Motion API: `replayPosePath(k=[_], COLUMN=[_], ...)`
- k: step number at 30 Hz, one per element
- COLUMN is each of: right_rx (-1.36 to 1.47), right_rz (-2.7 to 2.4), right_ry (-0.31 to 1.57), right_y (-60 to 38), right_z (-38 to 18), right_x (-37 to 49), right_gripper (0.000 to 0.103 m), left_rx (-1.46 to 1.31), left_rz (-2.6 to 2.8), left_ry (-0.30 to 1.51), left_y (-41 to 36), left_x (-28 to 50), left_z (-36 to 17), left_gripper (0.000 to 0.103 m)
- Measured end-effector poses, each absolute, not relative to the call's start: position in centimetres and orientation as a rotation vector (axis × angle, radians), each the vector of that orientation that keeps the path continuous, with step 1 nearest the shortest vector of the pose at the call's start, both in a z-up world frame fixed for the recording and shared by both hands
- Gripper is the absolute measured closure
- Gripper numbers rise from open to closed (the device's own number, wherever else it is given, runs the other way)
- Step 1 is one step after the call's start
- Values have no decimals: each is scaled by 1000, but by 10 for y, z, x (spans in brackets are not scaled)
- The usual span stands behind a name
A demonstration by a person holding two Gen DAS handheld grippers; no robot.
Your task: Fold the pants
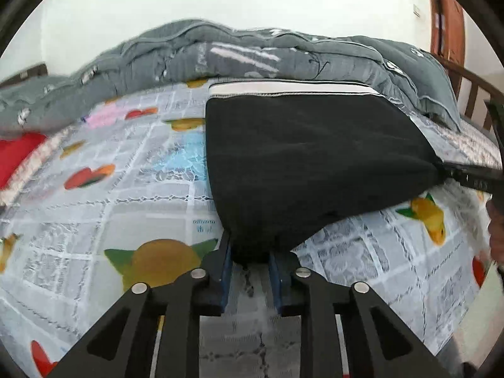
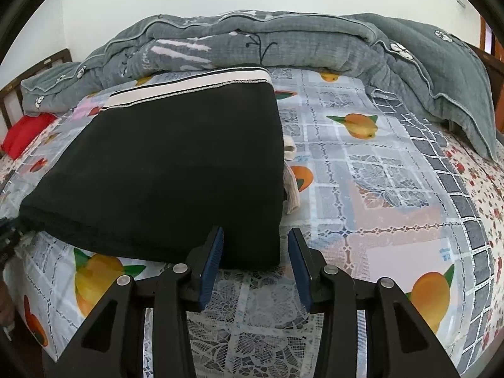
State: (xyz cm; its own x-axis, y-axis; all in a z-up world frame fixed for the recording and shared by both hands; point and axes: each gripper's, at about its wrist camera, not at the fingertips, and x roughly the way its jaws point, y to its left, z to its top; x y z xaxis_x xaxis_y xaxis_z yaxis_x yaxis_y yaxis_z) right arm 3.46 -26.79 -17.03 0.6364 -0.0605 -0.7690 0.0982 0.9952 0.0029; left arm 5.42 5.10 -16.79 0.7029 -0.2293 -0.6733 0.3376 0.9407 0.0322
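Pants on bedsheet, waistband far end; left gripper jaws pinching near corner, right gripper jaws spread.

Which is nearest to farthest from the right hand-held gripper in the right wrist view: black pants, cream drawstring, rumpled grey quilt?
1. Black pants, near corner between the right hand-held gripper fingers.
2. Cream drawstring, beyond, at the pants' right edge.
3. Rumpled grey quilt, far back.

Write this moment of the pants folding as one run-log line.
pants: flat on bedsheet | left hand-held gripper: pinching near corner | right hand-held gripper: open, straddling other near corner
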Motion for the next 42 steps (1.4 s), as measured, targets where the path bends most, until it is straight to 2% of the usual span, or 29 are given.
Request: replayPosePath(k=[2,6,10,14,20,30,38,42], right_rx=[36,33,-5,-17,-25,-14,-20,22], right_rz=[-85,-81,-82,-37,-14,-43,-124,-151], right_ry=[876,845,804,791,821,841,816,820], right_y=[-268,-270,-263,-245,-237,-238,-243,-250], right_z=[-165,-152,-141,-142,-171,-163,-120,-89], right_x=[34,33,40,48,42,32,8,-4], right_gripper=[61,61,61,61,60,59,55,51], left_rx=[131,83,-17,-41,29,35,-15,-22], left_rz=[-333,-331,-357,-365,-351,-370,-310,-273], left_ry=[735,674,646,654,770,779,777,752], left_y=[56,74,80,51,4,13,24,27], left_x=[49,38,55,83,105,79,59,44], left_z=[-163,-148,-125,-115,-158,-153,-120,-96], left_gripper=[74,55,54,54,50,50,49,44])
